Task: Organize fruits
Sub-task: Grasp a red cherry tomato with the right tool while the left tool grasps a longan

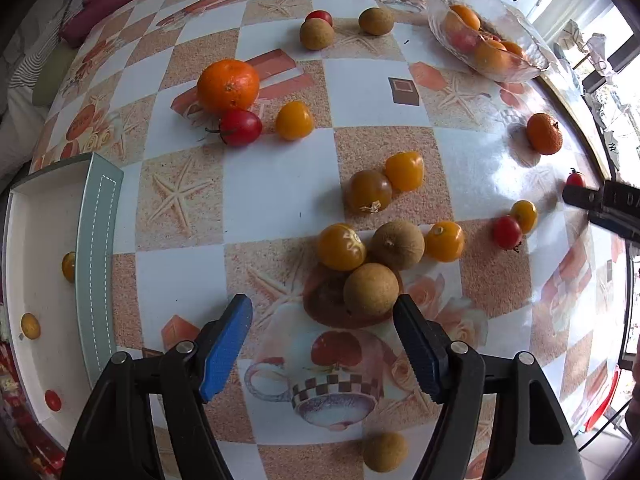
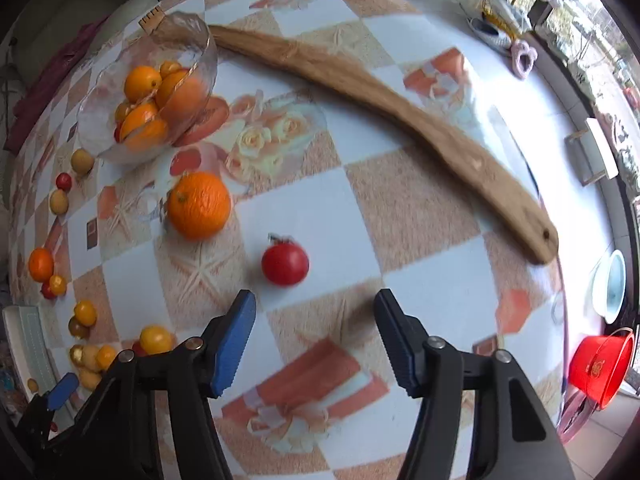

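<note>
On the checked worktop, we hold both tongs apart; closing carelessly could roll the tomato away.

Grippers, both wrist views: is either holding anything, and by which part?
Nothing is held. The left gripper is open above the table, short of a brown longan. The right gripper is open, with a red tomato ahead, untouched.

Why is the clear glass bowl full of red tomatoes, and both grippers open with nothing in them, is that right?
Not quite. The clear glass bowl holds mostly orange fruits, with only a little red peeking through, as the right wrist view shows. The rest is right: the left gripper and the right gripper are both open and empty.
</note>
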`<state>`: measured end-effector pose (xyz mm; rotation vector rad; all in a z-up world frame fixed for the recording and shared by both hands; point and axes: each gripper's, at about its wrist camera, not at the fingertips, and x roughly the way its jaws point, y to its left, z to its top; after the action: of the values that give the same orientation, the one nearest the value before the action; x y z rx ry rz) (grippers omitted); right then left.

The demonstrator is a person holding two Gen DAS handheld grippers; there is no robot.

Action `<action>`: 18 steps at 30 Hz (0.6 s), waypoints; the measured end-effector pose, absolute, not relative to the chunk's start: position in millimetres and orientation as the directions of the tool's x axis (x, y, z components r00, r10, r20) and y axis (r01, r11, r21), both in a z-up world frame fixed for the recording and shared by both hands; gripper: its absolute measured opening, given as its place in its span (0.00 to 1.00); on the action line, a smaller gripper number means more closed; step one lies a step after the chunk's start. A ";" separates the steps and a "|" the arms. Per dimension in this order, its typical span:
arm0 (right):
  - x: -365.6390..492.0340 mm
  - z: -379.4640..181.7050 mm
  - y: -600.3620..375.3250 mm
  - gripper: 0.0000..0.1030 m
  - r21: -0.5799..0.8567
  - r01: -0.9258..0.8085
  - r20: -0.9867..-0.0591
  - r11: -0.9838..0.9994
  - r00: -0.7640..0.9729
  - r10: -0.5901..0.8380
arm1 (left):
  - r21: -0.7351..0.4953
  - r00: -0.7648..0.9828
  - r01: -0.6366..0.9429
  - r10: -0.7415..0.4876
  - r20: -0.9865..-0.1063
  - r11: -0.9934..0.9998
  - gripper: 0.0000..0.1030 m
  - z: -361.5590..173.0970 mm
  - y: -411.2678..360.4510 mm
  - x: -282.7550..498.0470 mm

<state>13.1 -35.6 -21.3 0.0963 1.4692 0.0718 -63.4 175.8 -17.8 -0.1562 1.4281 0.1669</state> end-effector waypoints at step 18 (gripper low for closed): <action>13.3 -10.4 -24.3 0.22 0.129 -0.068 -0.983 0.989 0.125 0.137 | -0.010 0.154 -0.195 0.021 -0.988 0.981 0.28 -10.6 167.5 -46.0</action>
<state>13.3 -24.3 -10.4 0.0574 1.4380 0.1489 -46.0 167.5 -10.6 -0.1469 1.4094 0.1558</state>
